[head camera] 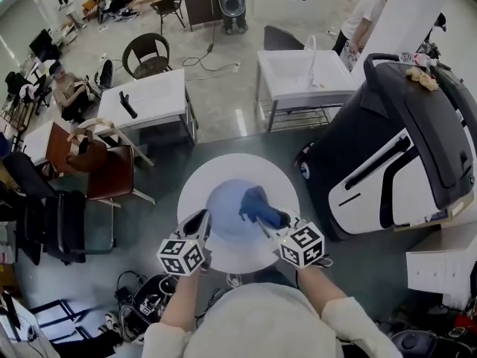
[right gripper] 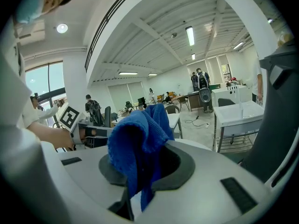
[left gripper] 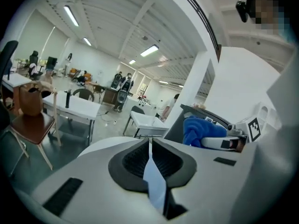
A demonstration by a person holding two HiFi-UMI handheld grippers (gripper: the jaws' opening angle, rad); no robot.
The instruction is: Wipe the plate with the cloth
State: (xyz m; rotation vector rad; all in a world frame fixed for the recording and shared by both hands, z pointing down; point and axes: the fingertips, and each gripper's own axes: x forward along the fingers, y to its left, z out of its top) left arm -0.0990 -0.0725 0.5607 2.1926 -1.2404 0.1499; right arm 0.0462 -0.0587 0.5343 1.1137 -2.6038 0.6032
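Note:
A pale blue plate [head camera: 223,207] is held over the round white table [head camera: 238,168]. My left gripper [head camera: 200,226] is shut on its near left rim. In the left gripper view the plate [left gripper: 153,174] shows edge-on as a thin pale strip pinched between the dark pads of the left gripper [left gripper: 150,148]. The blue cloth [head camera: 258,204] hangs bunched from my right gripper [head camera: 270,219], which is shut on it just right of the plate's middle. In the right gripper view the cloth [right gripper: 138,136] drapes over the jaws and hides the fingertips of the right gripper [right gripper: 148,162].
A large black-and-white machine [head camera: 395,151] stands close on the right. White tables [head camera: 145,99] [head camera: 305,77] stand further off. A brown chair [head camera: 108,171] is at the left, cables and bags [head camera: 145,297] lie on the floor by my feet. People stand in the background.

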